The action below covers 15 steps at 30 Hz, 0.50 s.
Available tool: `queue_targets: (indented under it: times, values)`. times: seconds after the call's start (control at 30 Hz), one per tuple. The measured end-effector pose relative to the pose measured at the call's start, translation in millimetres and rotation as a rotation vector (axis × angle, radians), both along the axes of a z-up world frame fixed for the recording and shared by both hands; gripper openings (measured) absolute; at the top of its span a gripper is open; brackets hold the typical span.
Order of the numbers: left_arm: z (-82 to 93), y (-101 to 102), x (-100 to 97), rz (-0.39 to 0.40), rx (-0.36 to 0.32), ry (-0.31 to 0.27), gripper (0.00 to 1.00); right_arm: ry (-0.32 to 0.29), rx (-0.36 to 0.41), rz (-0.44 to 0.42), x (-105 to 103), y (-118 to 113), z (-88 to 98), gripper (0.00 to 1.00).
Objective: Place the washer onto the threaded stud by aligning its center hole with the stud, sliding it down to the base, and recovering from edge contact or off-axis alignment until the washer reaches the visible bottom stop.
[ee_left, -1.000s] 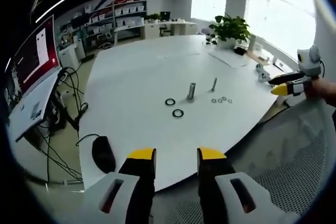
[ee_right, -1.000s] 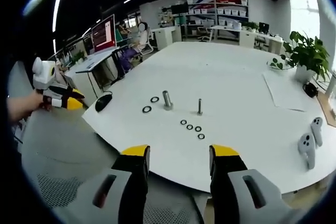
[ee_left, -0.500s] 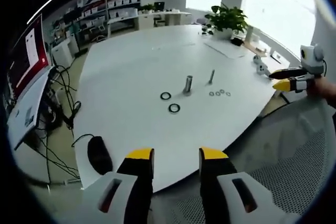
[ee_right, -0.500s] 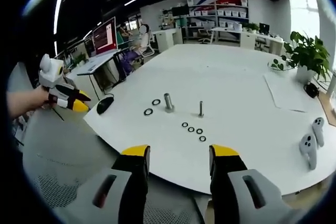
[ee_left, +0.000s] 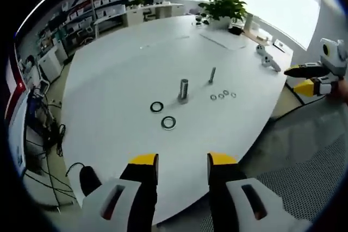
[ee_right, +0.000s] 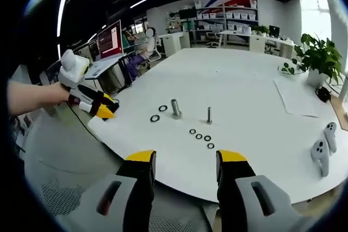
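In the left gripper view, your left gripper (ee_left: 182,160) is hanging spread and empty; the large dark ring washers (ee_left: 168,122) are lying ahead beside the thick upright metal threaded stud (ee_left: 183,90).

In the right gripper view, your right gripper (ee_right: 186,158), also spread, is facing them farther off.

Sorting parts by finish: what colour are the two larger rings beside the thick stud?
Black, the two larger rings; clearest in the left gripper view.

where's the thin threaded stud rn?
The thin stud stands upright mid-table in the right gripper view, just right of the thick stud, with the row of four small washers on the table in front of it.
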State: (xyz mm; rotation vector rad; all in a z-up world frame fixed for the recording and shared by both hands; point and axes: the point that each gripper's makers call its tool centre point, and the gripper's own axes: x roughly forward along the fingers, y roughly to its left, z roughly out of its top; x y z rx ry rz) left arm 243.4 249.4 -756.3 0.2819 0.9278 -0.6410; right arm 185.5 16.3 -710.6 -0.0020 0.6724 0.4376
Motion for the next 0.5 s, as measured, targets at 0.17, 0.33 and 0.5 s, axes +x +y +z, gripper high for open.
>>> queue_targets:
  times: [0.17, 0.33, 0.5]
  values:
    - [-13.2, -11.7, 15.4, -0.023, 0.025, 0.032, 0.34, 0.002, -0.002, 0.008, -0.1, 1.3, -0.2, 0.47]
    - [-26.6, -15.5, 26.7, -0.023, 0.044, 0.072, 0.34, 0.0, -0.001, 0.0, -0.2, -0.6, 0.0, 0.47]
    - [-39.9, -17.9, 37.3, -0.023, 0.07, 0.112, 0.34, 0.002, -0.005, 0.01, -0.5, 0.5, -0.5, 0.46]
